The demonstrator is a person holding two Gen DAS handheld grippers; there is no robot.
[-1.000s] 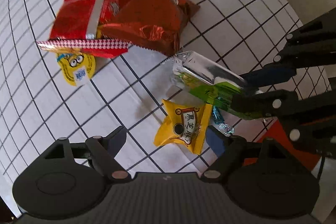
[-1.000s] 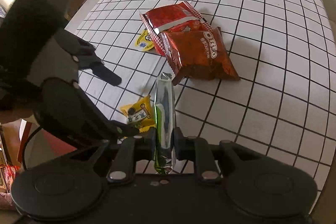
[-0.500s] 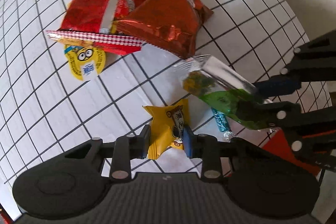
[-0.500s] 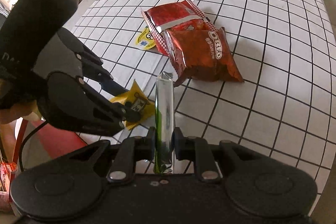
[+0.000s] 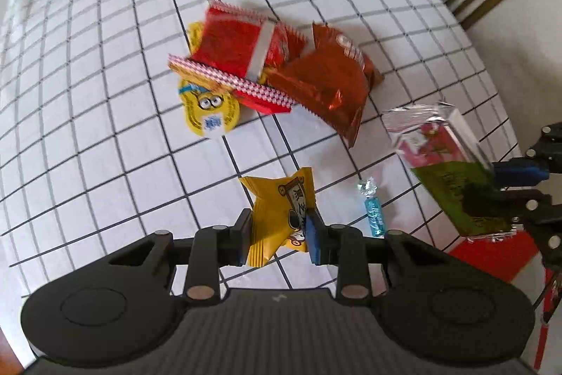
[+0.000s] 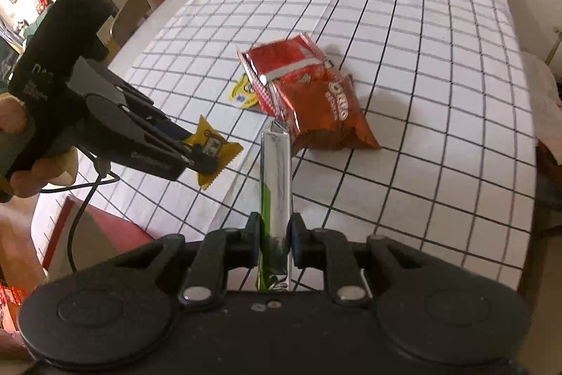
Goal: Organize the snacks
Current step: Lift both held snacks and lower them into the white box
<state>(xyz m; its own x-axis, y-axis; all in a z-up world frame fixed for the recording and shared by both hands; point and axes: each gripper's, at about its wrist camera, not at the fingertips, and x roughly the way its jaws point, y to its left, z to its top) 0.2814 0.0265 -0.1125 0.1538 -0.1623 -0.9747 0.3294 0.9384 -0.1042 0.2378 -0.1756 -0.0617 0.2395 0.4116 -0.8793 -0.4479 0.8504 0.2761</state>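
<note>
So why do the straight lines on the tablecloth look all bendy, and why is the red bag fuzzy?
Left wrist view: the fisheye lens curves the tablecloth grid, and the red bag looks motion-smeared. Right wrist view: same curving, milder blur.

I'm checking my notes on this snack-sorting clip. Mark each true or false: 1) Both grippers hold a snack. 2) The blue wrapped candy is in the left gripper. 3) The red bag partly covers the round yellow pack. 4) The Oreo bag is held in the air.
1) True: the left gripper is shut on the yellow packet; the right gripper is shut on the green-and-silver pack.
2) False: the blue candy lies on the checked tablecloth, beside that gripper.
3) True: the red bag overlaps the round yellow pack.
4) False: the Oreo bag rests on the tablecloth.
</note>
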